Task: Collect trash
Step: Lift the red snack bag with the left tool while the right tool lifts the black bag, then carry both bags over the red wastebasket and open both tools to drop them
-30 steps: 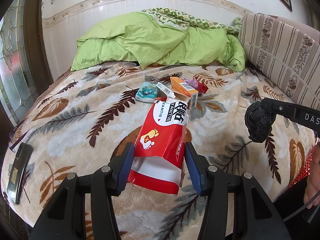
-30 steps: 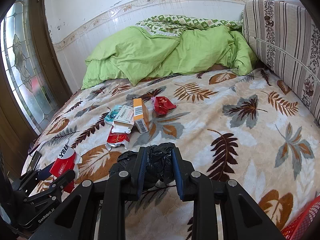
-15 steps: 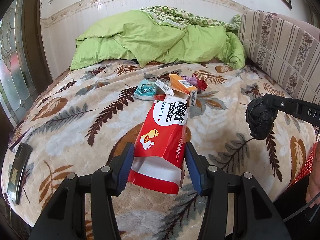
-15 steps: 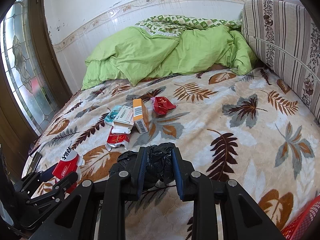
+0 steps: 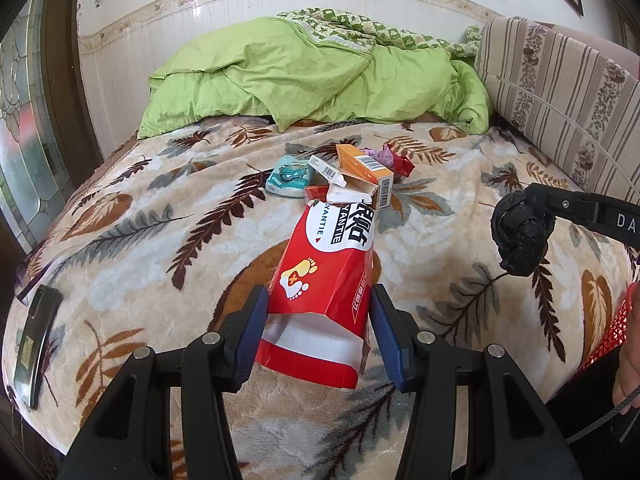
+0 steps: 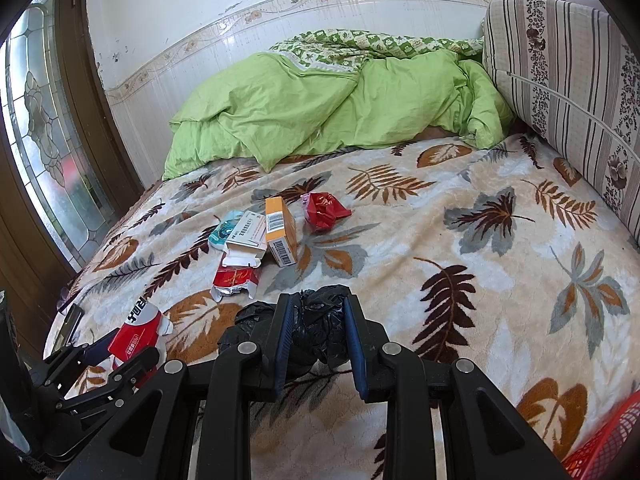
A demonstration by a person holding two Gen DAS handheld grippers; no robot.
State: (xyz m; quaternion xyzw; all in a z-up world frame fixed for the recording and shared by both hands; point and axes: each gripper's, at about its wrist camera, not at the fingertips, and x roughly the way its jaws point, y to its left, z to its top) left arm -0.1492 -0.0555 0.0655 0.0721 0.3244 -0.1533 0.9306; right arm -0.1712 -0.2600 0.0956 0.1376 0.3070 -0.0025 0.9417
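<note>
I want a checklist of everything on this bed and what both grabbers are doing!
Surface: leaf-print blanket on the bed.
Job's things: red packet and black bag wad held; orange box, white box, teal pack, red wrapper, torn red pack lying loose; red basket at the near edge.
Clutter: phone, green quilt.
Grippers: left gripper shut on the packet; right gripper shut on the wad.
Cables: one thin cable.
Surroundings: striped cushion, glass door.
</note>
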